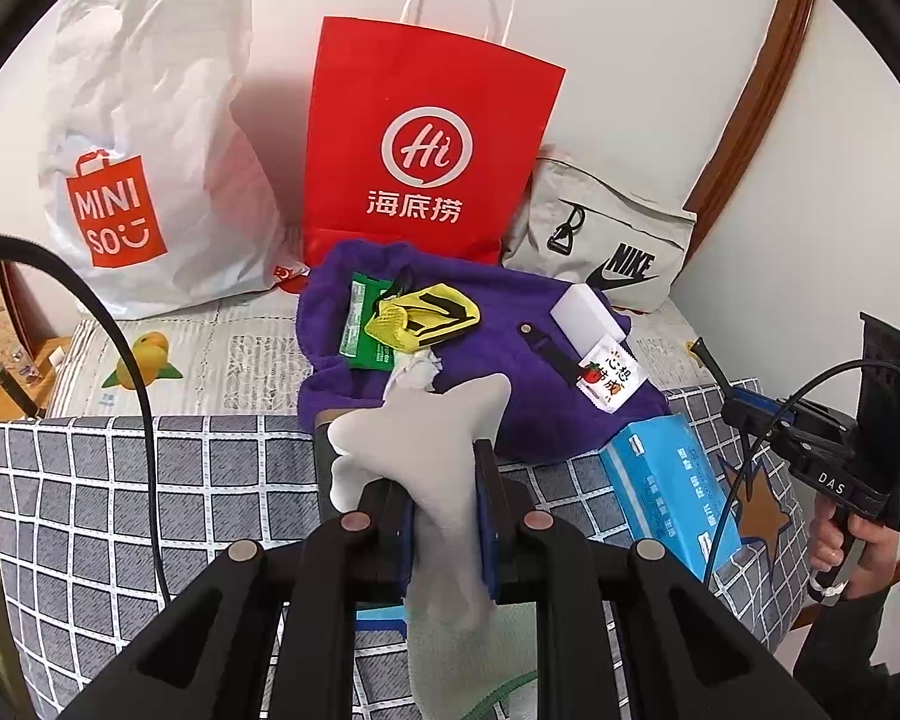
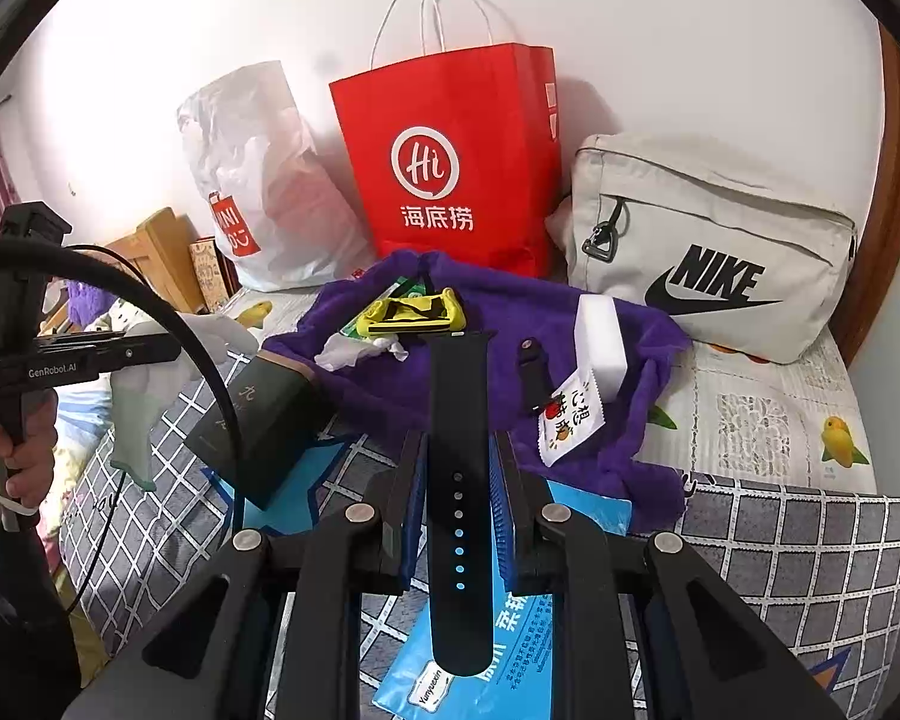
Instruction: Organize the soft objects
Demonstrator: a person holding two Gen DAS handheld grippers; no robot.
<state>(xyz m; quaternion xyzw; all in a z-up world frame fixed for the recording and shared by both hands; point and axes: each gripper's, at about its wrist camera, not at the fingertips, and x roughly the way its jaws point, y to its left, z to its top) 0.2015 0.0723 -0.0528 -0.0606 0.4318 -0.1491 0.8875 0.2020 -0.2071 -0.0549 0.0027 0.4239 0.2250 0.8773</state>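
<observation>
**Both tongs loaded, and neither load is secure**

My left gripper (image 1: 444,516) is clamped narrow on a pale grey sock (image 1: 432,438). Most of the sock hangs free: one end flops forward above the pads, the other trails down under them. I judge that a quick swing could drag the loose tail across the purple towel (image 1: 510,372) and pull the crumpled tissue (image 1: 417,369) or the yellow mesh pouch (image 1: 426,315) off with it.

My right gripper (image 2: 459,516) is closed on a black watch strap (image 2: 457,420), held along its length between the blue pads. The strap looks smooth and stiff, and the grip sits near its middle, so it may slide out or pivot if I tilt the tongs.

Still on the towel, in the right wrist view: the shorter strap piece (image 2: 533,375), a white sponge block (image 2: 600,342), a small printed sachet (image 2: 570,420), and a green packet (image 1: 360,324) tucked under the pouch. Just in front of it lie a blue tissue pack (image 1: 672,480) and a dark box (image 2: 264,420).

At the back, against the wall, stand a white Miniso bag (image 1: 150,150), a red paper bag (image 1: 426,138) and a grey Nike bag (image 2: 708,240). The red bag's tall handles and narrow mouth could catch a dangling sock. My own cable (image 1: 126,348) arcs across the left side, and the two tongs sit close enough to knock together.
</observation>
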